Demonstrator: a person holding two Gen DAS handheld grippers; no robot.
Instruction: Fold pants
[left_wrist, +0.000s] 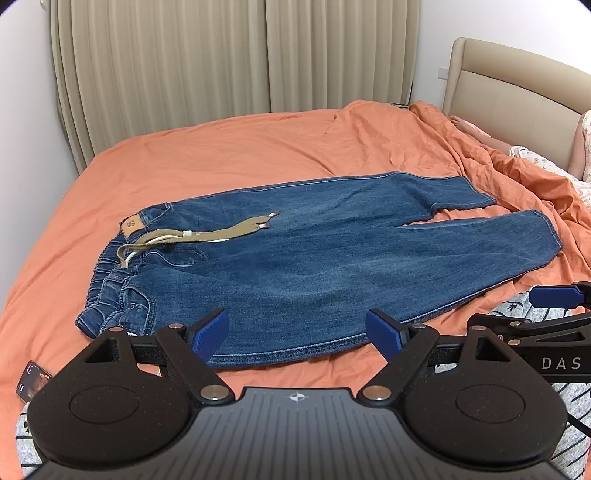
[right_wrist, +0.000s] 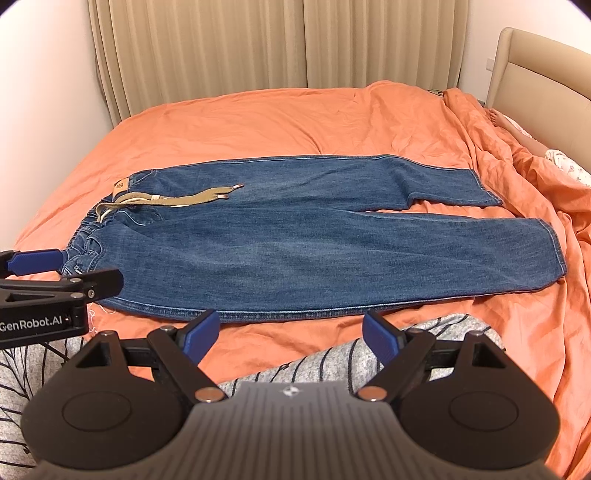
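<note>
Pants (left_wrist: 295, 254) lie flat on the orange bed sheet (left_wrist: 229, 147), waistband towards the wall. Left hand-held gripper (left_wrist: 297, 334) and right hand-held gripper (right_wrist: 290, 334) hover just short of the pants, spread wide, empty. Beige curtains (left_wrist: 166, 55) hang beyond the pants.

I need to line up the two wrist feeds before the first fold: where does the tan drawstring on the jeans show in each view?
Left wrist: the tan drawstring lies left of centre, trailing from the waistband toward the legs.
Right wrist: the tan drawstring sits upper left, higher in the picture.
Shared landmark: the leather waistband patch on the jeans, just left of the drawstring in both.
</note>
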